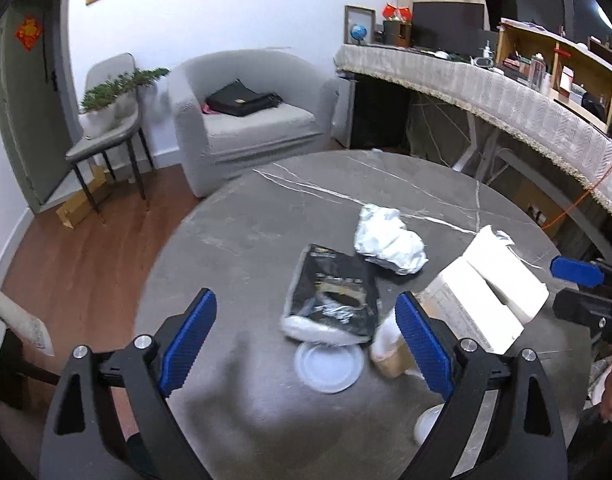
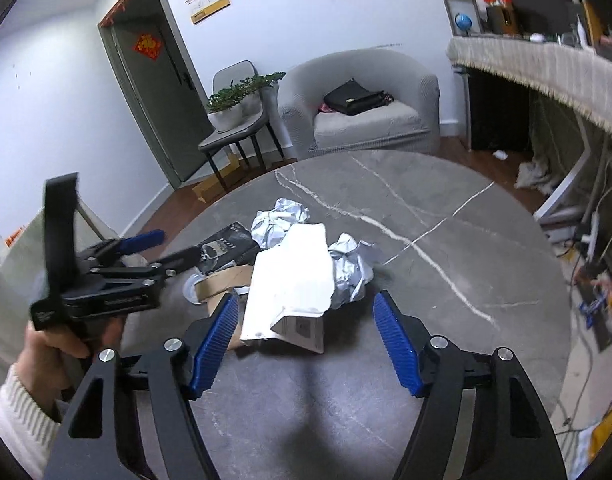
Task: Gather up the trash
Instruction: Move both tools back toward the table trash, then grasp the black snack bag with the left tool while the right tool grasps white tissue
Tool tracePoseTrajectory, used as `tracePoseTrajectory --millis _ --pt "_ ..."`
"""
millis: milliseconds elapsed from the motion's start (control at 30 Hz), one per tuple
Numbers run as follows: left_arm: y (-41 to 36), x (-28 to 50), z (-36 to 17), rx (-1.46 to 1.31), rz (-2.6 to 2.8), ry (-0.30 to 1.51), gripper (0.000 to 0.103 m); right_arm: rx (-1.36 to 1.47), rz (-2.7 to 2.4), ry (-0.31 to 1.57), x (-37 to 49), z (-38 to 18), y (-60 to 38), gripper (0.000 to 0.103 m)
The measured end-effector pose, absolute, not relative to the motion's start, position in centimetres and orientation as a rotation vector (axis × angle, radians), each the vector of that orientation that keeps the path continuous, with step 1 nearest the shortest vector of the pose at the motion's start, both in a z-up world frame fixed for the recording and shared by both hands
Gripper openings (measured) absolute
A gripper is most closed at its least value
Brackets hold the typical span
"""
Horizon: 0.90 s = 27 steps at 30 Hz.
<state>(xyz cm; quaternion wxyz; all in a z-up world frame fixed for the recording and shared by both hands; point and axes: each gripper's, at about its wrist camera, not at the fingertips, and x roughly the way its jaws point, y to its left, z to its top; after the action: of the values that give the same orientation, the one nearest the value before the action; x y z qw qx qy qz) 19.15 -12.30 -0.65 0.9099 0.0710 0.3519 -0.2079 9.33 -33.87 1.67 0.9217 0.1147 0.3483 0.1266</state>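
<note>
A: While both tools hover over the round table (image 1: 234,240), nothing is picked up yet. Left gripper (image 1: 306,340) has its jaws spread wide, empty. Right gripper (image 2: 306,344) same, wide apart and empty.

B: Where's the trash?

A: All heaped mid-table. Black foil pouch (image 1: 330,296) lies on a clear plastic lid (image 1: 330,364). Crumpled silver foil (image 1: 390,240) sits just behind the pouch. White packet (image 2: 294,280) lies across a brown cardboard piece (image 2: 222,284), and a second foil wad (image 2: 350,268) touches its far side.

B: Step?

A: Looks like the approach before a first grasp. Left tool is lined up on the pouch, right tool on the white packet.

B: Next move needs?

A: My read: drop lower and close on a raised edge. The pouch is flat and slick, so pinch its puffed near end, not the face. The packet's folded corner sticks up, easy bite.

B: Obstructions?

A: Items overlap, so lifting one may drag a neighbour. The two tools are near each other over the pile; clash risk. No bin visible in either view. Armchair (image 2: 362,108) and chair (image 2: 234,128) stand well apart from the table.
</note>
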Motion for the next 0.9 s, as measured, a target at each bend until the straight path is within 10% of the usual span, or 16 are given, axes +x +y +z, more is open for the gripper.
tracePoseTrajectory --millis 633,900 --pt "-14.2 22.1 -3.1 0.184 -0.412 0.806 0.092 0.442 0.361 0.768 10.7 -0.1 -34.4 0.049" --pt "-13.9 22.7 -3.4 0.133 -0.429 0.828 0.075 0.426 0.365 0.766 11.5 -0.1 -32.7 0.04"
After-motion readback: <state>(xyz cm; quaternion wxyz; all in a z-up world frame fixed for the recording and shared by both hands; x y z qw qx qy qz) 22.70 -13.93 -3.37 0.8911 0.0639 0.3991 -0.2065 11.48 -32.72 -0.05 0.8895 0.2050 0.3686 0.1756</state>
